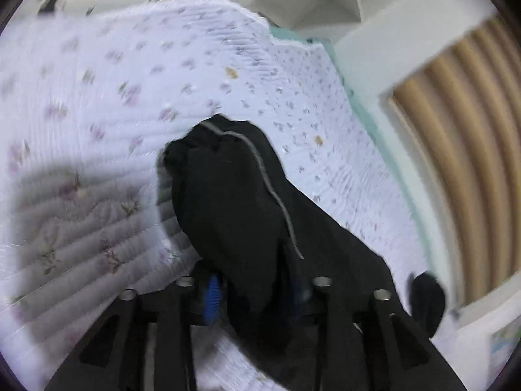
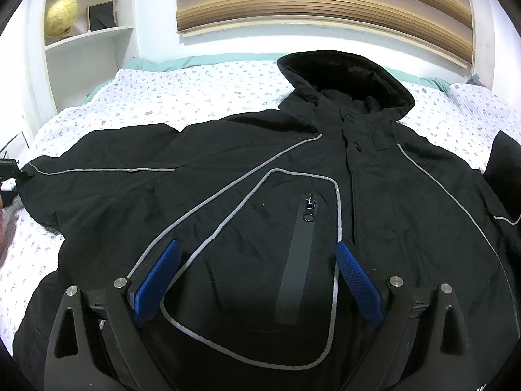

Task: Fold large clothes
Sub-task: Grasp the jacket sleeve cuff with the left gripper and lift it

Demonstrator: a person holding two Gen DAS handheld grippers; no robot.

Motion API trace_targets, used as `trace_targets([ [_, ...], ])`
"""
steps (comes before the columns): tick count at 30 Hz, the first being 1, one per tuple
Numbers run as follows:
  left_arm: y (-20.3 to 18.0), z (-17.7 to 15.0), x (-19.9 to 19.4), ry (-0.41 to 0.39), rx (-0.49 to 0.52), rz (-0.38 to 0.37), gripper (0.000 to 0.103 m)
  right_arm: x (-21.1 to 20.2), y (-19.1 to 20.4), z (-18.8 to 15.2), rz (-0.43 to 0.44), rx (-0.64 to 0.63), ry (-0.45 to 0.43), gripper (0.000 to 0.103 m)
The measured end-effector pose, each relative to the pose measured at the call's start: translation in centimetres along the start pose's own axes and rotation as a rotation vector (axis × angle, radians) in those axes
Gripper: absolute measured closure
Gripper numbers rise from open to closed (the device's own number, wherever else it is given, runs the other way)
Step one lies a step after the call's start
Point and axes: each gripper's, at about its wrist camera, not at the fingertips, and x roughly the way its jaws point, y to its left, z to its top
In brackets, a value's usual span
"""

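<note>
A black hooded jacket (image 2: 260, 179) with grey piping lies face up, spread across the bed, hood toward the wall. My right gripper (image 2: 257, 254) is open and empty, hovering just above the chest pocket and its zipper. My left gripper (image 1: 254, 290) is shut on the jacket's sleeve end (image 1: 228, 195), which bunches between the blue pads and is lifted over the quilt. In the right wrist view the left gripper (image 2: 8, 169) shows at the far left edge, holding the sleeve cuff. The left wrist view is motion-blurred.
The bed has a white floral quilt (image 2: 182, 97) over a teal sheet. A white shelf with a globe (image 2: 62, 16) stands at the back left. A window with a striped wooden blind (image 2: 322, 3) is behind the bed.
</note>
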Motion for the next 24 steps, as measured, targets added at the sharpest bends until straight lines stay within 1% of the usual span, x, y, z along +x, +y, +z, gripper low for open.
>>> trace_targets([
  [2, 0.9, -0.7, 0.3, 0.008, -0.044, -0.04, 0.06, 0.0, 0.1, 0.0, 0.001, -0.003, 0.002, 0.005],
  [4, 0.9, -0.5, 0.6, -0.007, -0.071, -0.077, 0.059, 0.1, 0.1, 0.0, 0.002, -0.007, 0.004, 0.005],
  [5, 0.5, -0.6, 0.8, -0.018, -0.072, -0.078, 0.06, 0.1, 0.1, 0.0, 0.002, -0.008, 0.004, 0.005],
  [6, 0.1, -0.7, 0.9, -0.027, -0.051, -0.071, 0.063, 0.1, 0.2, -0.1, 0.001, -0.008, 0.003, 0.005],
  [7, -0.7, -0.8, 0.6, -0.04, -0.021, -0.061, 0.069, 0.0, 0.1, -0.1, -0.001, -0.005, -0.002, 0.005],
  [8, -1.7, -0.9, 0.3, -0.054, 0.02, -0.057, 0.083, -0.1, 0.1, 0.0, -0.005, -0.001, -0.008, 0.005],
  [9, -3.3, -1.3, -0.5, -0.071, 0.071, -0.063, 0.084, -0.4, 0.0, -0.1, -0.011, 0.007, -0.022, 0.005],
  [11, -5.9, -2.0, -2.0, -0.098, 0.131, -0.087, 0.084, -1.4, -0.6, -0.2, -0.029, 0.034, -0.07, 0.005],
  [13, -10.8, -3.2, -4.3, -0.124, 0.24, -0.145, 0.084, -2.6, -1.3, -0.2, -0.064, 0.069, -0.133, 0.005],
  [14, -12.6, -3.7, -5.0, -0.128, 0.279, -0.167, 0.084, -3.2, -1.7, -0.3, -0.082, 0.086, -0.163, 0.005],
  [16, -18.6, -5.9, -7.2, -0.132, 0.41, -0.233, 0.084, -3.8, -2.2, -0.2, -0.123, 0.112, -0.189, 0.003],
  [17, -20.6, -6.6, -7.9, -0.127, 0.452, -0.259, 0.084, -3.7, -2.6, -0.1, -0.142, 0.124, -0.189, 0.002],
  [19, -26.1, -9.3, -9.1, -0.076, 0.556, -0.354, 0.084, -3.4, -3.4, 0.0, -0.139, 0.155, -0.167, 0.001],
  [20, -27.6, -10.3, -9.2, -0.05, 0.583, -0.39, 0.084, -3.2, -3.5, 0.2, -0.137, 0.165, -0.159, 0.001],
  [21, -29.5, -11.9, -9.1, -0.006, 0.617, -0.434, 0.084, -3.1, -3.8, 0.2, -0.141, 0.18, -0.153, 0.001],
  [22, -30.9, -13.4, -8.8, 0.04, 0.646, -0.461, 0.084, -3.1, -4.1, 0.2, -0.141, 0.19, -0.154, 0.001],
  [23, -32.5, -15.7, -7.9, 0.104, 0.669, -0.481, 0.084, -3.2, -4.4, 0.2, -0.14, 0.201, -0.158, 0.001],
  [24, -33.1, -17.1, -7.0, 0.145, 0.676, -0.482, 0.084, -3.4, -4.7, 0.1, -0.144, 0.213, -0.164, 0.001],
])
